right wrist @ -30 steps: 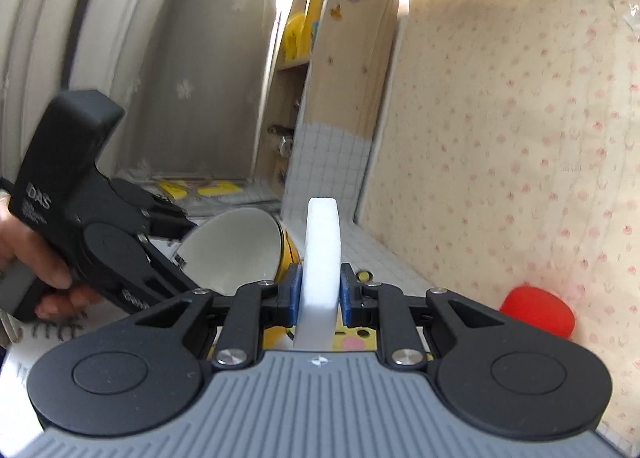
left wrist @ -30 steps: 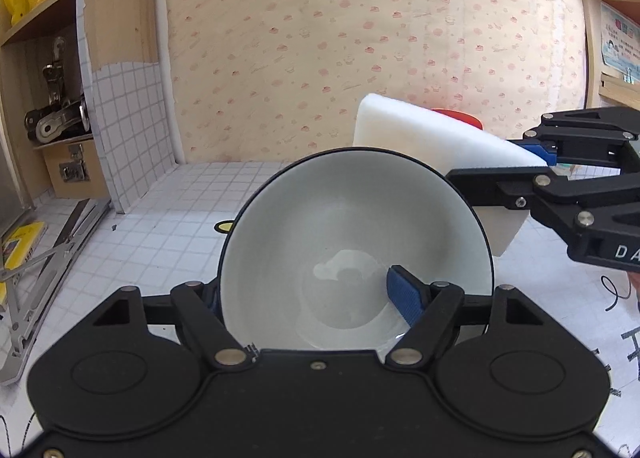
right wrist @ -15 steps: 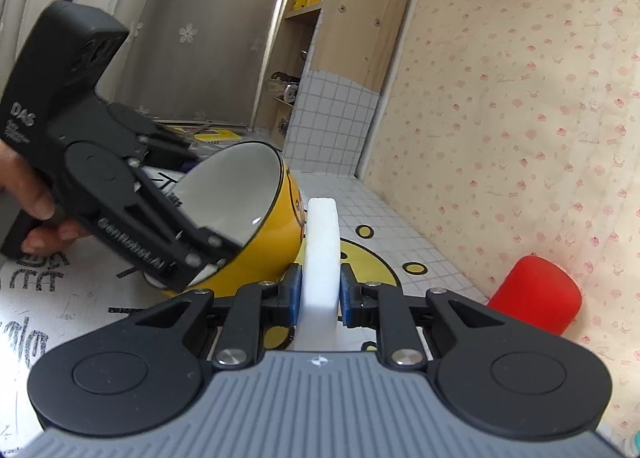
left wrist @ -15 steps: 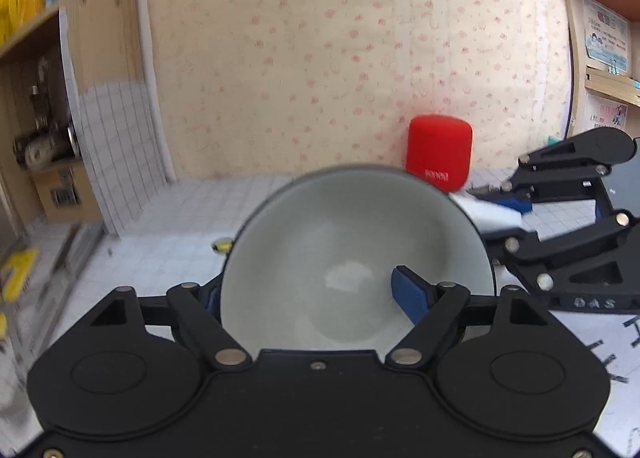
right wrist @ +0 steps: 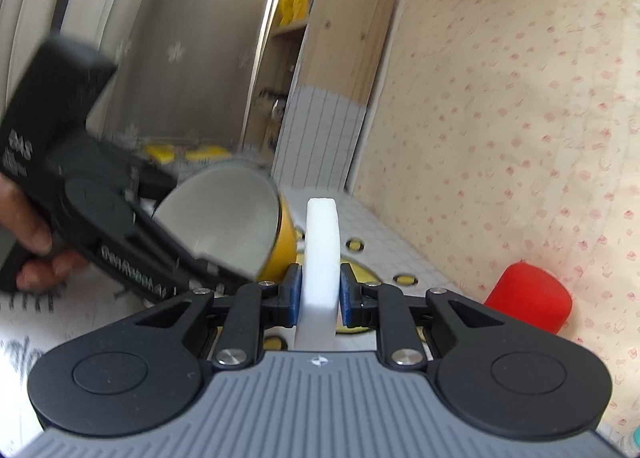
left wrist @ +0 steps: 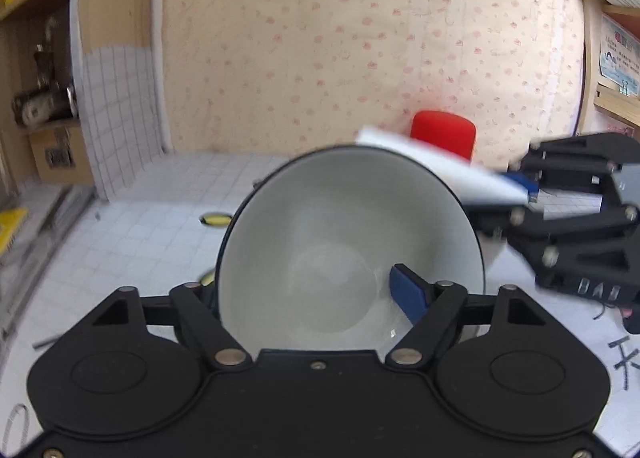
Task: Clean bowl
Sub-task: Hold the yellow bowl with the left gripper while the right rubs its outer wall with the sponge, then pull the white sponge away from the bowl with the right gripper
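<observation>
Left tool grips the bowl by its wall, one blue pad inside against the white interior and the other finger outside, mostly hidden behind the rim. Its jaws have just been closing, with the bowl's wall between them. In the right wrist view this tool and the person's hand behind it hold the bowl tilted, lifted off the tiled surface, its mouth turned toward the other tool. The bowl is yellow outside with a dark rim.

Right tool is clamped on a white sponge block, which stands on edge between its blue pads. Seen from the left wrist, the sponge reaches over the bowl's far right rim; whether it touches is unclear through blur.

By the look of its glaze, the bowl is probably stiff, smooth and slippery, and likely to chip if dropped, so a firm pinch across the wall near the rim suits it. The sponge appears light and soft and should yield when pressed.

A red cylinder stands by the wallpapered wall.
</observation>
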Tool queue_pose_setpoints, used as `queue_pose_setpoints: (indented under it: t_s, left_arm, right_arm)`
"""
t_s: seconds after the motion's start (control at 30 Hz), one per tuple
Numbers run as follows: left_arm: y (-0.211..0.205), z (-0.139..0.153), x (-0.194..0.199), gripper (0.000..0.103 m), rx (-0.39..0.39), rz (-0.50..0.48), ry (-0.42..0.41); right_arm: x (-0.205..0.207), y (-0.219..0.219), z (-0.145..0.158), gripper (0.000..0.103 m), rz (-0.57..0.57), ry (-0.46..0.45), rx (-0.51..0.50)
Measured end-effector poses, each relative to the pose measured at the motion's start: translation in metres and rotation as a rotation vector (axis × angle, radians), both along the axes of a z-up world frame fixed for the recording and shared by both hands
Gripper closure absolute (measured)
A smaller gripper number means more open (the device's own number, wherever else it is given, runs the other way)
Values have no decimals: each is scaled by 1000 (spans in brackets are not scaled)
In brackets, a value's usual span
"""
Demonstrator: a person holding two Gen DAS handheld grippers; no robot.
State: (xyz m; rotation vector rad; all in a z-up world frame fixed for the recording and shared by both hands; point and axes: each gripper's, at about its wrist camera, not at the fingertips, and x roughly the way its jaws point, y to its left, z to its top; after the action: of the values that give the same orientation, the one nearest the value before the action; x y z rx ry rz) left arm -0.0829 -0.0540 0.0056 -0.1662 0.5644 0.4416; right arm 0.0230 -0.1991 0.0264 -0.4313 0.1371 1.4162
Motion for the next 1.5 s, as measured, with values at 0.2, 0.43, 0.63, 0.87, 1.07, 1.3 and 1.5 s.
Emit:
queue_pose_setpoints:
  t_s: [0.2,0.43,0.63,0.87,1.07,1.3,1.5]
  left_arm:
    - [-2,-1,0,27,13,16,4]
    - [3,-1,-2,27,-9,41,-4]
    - [4,-1,-1,27,-14,49,0]
    - [3,-1,-2,26,-8,50,-7]
    - [-2,2,0,22,76,18,-17]
    - [4,6,2,21,101,17,-35]
    - [13,2,2,39,4,66,-45]
  right_arm:
    - [0,3,-4,81,3,-16,-69]
    - [-2,8,-7,81,4,-23,-105]
    - [2,-8,8,81,18,22,19]
    - [0,7,-8,81,9,-6,-87]
    - [-2,13,-16,81,25,-16,-131]
    - [-4,13,-18,81,35,-16,-137]
    - [-1,9,-13,81,5,-4,-88]
